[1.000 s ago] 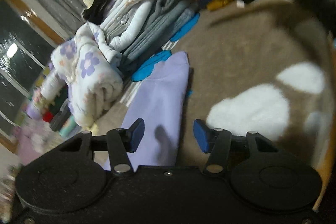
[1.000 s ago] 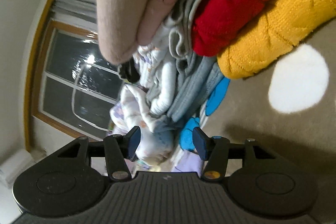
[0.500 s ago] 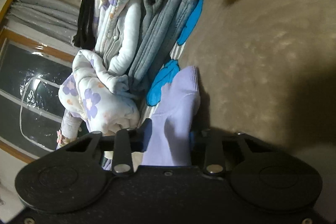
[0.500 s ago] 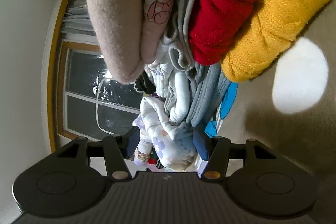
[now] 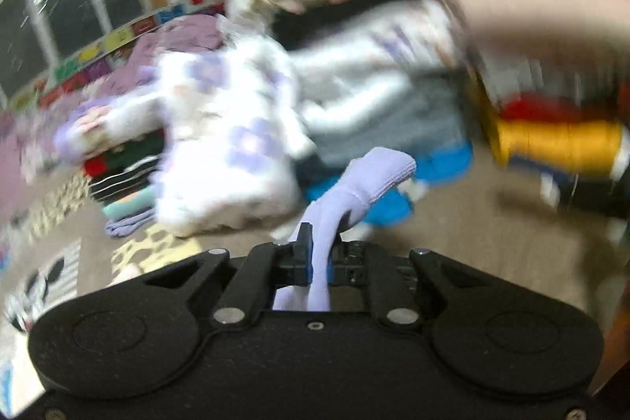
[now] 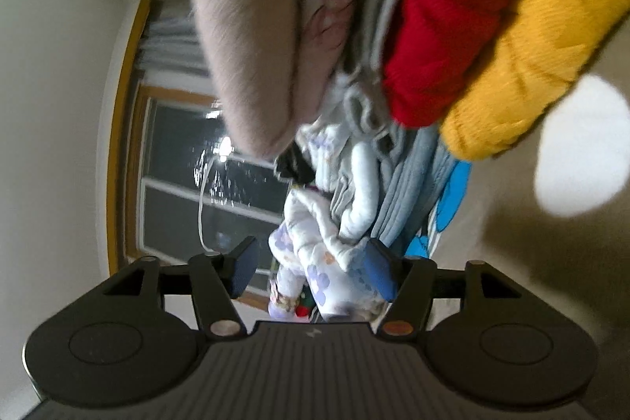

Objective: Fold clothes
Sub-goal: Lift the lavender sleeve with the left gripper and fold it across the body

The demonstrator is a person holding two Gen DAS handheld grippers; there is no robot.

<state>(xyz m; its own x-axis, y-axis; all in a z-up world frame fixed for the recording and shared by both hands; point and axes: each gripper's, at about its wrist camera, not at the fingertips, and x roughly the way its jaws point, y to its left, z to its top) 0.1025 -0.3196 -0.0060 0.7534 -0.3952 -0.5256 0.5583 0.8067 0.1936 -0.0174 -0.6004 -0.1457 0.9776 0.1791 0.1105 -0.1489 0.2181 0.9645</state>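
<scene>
This is a room in a home, most likely a bedroom or living room used for sorting laundry. A beige carpet point(image 5: 492, 235) with white patches covers the floor, and folded clothes point(image 6: 464, 26) are piled on it in stacks: a red knit, a yellow knit, grey garments, a white fleece with purple flowers point(image 5: 236, 144). Behind them a wood-framed window point(image 6: 189, 191) shows darkness outside (a ceiling light reflects in the glass), with a pale curtain point(image 6: 173, 46) bunched at 1 side. A colourful children's play mat point(image 5: 98, 54) borders the carpet, though that view is blurred.
</scene>
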